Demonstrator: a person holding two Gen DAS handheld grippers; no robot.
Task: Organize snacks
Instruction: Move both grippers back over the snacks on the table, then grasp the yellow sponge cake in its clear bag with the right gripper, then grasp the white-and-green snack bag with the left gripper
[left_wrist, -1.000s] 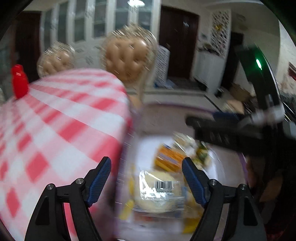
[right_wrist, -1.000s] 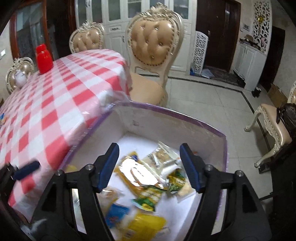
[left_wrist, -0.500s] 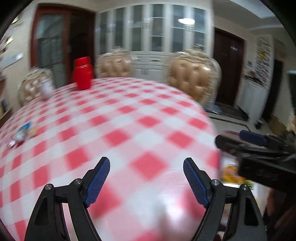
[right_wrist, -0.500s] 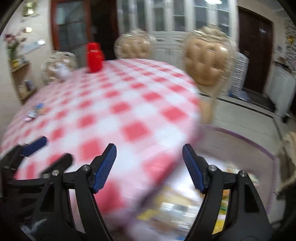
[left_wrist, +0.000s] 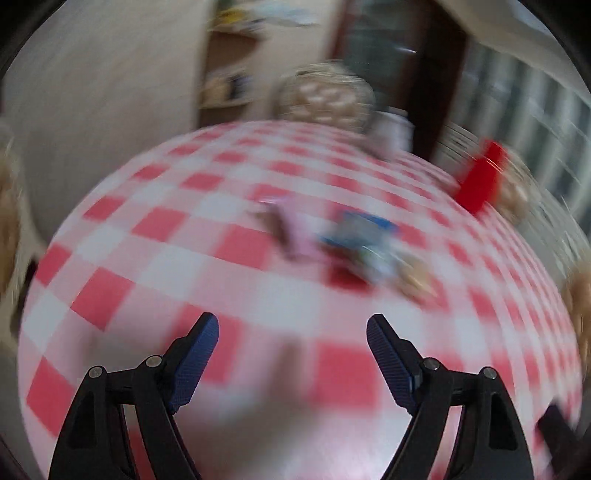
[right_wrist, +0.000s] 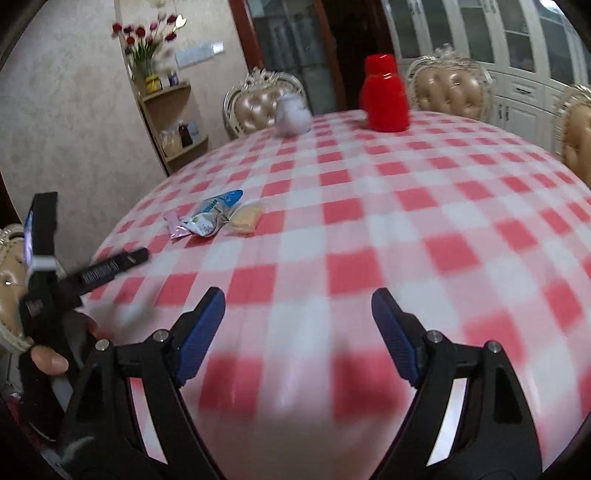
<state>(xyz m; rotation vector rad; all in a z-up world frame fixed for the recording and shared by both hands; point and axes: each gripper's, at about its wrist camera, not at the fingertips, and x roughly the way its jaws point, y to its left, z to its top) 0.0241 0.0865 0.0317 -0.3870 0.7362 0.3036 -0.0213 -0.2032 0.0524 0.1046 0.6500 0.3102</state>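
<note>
Over the round table in its red-and-white checked cloth (right_wrist: 388, 192), the empty left gripper (left_wrist: 291, 354) and right gripper (right_wrist: 297, 325), its jaws opening, should slow toward what look like three small snack packets (right_wrist: 216, 218), the box seen earlier now gone.

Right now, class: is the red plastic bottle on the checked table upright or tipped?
Upright: the red plastic bottle stands on its base, cap uppermost, on the checked table.
</note>
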